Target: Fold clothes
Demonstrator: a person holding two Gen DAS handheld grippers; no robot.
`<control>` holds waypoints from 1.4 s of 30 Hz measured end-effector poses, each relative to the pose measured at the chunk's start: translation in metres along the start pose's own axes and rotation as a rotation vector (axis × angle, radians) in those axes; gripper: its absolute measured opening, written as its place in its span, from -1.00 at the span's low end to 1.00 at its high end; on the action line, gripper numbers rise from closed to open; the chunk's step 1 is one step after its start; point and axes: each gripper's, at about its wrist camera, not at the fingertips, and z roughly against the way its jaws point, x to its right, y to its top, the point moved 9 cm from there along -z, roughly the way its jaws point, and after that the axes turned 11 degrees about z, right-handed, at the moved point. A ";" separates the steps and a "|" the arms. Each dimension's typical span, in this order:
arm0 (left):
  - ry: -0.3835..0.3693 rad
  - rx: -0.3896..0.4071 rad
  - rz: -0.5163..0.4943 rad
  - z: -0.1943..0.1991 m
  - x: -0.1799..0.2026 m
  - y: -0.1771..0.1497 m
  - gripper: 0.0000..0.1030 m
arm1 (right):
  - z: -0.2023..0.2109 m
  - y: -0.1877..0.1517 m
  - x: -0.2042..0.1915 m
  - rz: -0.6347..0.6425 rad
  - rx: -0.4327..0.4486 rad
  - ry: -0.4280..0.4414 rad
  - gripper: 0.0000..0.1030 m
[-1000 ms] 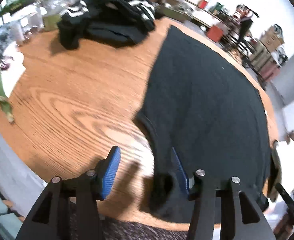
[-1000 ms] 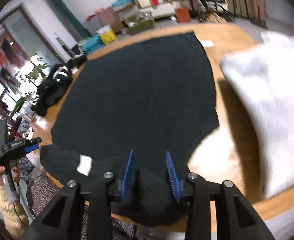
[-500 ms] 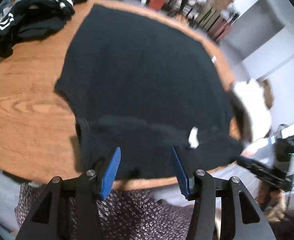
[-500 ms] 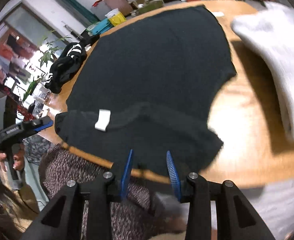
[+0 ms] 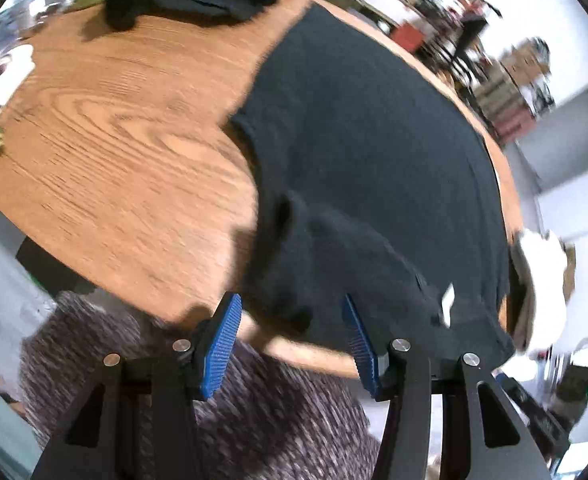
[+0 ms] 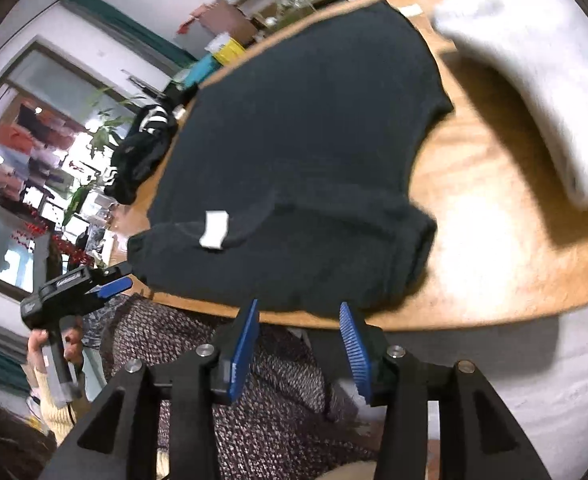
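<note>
Both grippers, left gripper (image 5: 290,332) wide and empty, right gripper (image 6: 299,334) with jaws opening on nothing, hover just off the black knit garment's (image 6: 305,152) folded near edge along the round wooden tabletop (image 5: 114,140).

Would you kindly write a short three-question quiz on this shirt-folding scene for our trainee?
1. True or false: the black shirt lies on the wooden table with its near end folded back over itself.
2. Which garment lies to the shirt's right in the right wrist view? A) a white one B) a red one C) a striped one
3. Fill in: neither the left gripper nor the right gripper holds ____.

Key: 1 true; 2 A, the white garment; 3 anything; the right jaws are opening.
</note>
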 end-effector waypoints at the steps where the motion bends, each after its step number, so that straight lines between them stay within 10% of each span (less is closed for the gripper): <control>1: 0.003 0.030 0.018 0.002 -0.004 0.013 0.05 | 0.002 0.008 -0.002 0.023 0.010 -0.003 -0.03; 13: 0.234 0.117 0.033 -0.003 -0.030 0.093 0.05 | -0.053 0.164 -0.006 0.254 -0.025 -0.252 -0.02; 19: 0.230 0.085 -0.035 -0.020 -0.016 0.104 0.05 | -0.113 0.243 -0.025 0.299 -0.045 -0.301 -0.04; 26: 0.205 0.045 -0.073 -0.016 -0.023 0.086 0.05 | -0.113 0.188 -0.033 0.325 -0.104 -0.253 -0.02; 35: 0.149 0.017 -0.124 0.013 -0.026 0.029 0.05 | 0.025 0.052 0.057 -0.051 -0.021 -0.354 0.10; 42: -0.038 0.015 -0.036 0.031 -0.022 0.013 0.05 | 0.016 -0.010 0.030 -0.112 -0.003 -0.142 0.20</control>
